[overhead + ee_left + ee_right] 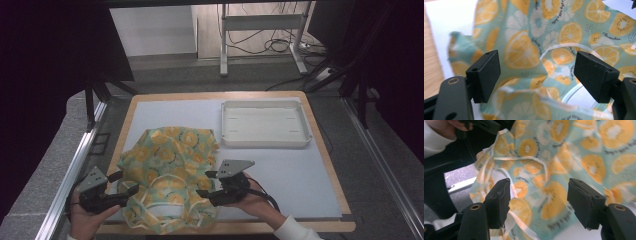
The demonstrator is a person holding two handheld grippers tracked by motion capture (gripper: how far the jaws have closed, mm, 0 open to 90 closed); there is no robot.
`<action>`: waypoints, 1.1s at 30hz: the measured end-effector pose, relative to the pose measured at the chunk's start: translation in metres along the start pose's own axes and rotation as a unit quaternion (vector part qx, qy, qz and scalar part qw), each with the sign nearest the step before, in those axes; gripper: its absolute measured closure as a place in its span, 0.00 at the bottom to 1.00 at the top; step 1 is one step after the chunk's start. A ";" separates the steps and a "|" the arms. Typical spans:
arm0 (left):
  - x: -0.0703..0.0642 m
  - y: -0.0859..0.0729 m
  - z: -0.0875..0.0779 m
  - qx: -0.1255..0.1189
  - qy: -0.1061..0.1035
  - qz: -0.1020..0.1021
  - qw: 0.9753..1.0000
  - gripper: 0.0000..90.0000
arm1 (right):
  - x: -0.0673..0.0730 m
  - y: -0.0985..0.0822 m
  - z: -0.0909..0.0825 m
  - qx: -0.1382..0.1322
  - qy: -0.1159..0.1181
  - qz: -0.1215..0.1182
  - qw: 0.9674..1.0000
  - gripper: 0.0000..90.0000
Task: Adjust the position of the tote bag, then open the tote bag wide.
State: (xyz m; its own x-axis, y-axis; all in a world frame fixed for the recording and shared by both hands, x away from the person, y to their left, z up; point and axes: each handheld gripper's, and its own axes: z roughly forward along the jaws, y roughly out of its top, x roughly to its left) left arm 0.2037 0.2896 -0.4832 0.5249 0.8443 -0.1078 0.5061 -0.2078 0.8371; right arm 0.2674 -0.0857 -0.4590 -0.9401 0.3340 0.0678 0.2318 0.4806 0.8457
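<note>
One crumpled cloth [170, 175] with an orange-slice print and pale trim lies at the near edge of the counter [280, 170], between both grippers. The left gripper [131, 188] and the right gripper [206, 184] have their fingers wide open, holding nothing. Farther back stands a white tray [265, 142].

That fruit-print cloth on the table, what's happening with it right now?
A person holds a gripper in each hand at the near edge of the table. The left gripper and right gripper flank a crumpled garment printed with orange slices, which has pale trim straps. In both gripper views the jaws stand open with the fabric between them, nothing pinched yet. An empty white tray sits at the far right, apart from the cloth.
</note>
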 end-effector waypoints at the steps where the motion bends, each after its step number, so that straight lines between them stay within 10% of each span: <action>1: -0.001 0.000 0.002 0.001 -0.003 0.002 1.000 0.25 | 0.002 0.002 0.002 0.000 0.005 -0.003 1.000 0.38; 17: 0.000 -0.018 0.000 -0.012 -0.002 -0.003 1.000 0.27 | 0.018 -0.008 0.041 0.075 0.032 -0.012 0.997 0.32; 26: 0.001 -0.023 0.004 0.000 0.001 0.002 1.000 0.28 | 0.014 -0.032 0.067 0.144 0.035 -0.007 0.989 0.26; 33: 0.004 -0.025 0.006 0.004 0.002 0.001 1.000 0.28 | 0.009 -0.039 0.068 0.152 0.028 -0.005 0.988 0.47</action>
State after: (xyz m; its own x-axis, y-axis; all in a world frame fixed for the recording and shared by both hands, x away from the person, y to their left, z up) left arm 0.1970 0.2955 -0.5079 0.5235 0.8456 -0.1047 0.5106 -0.2130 0.8330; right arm 0.2675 -0.0459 -0.5275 -0.9532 0.2868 0.0957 0.2783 0.7081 0.6489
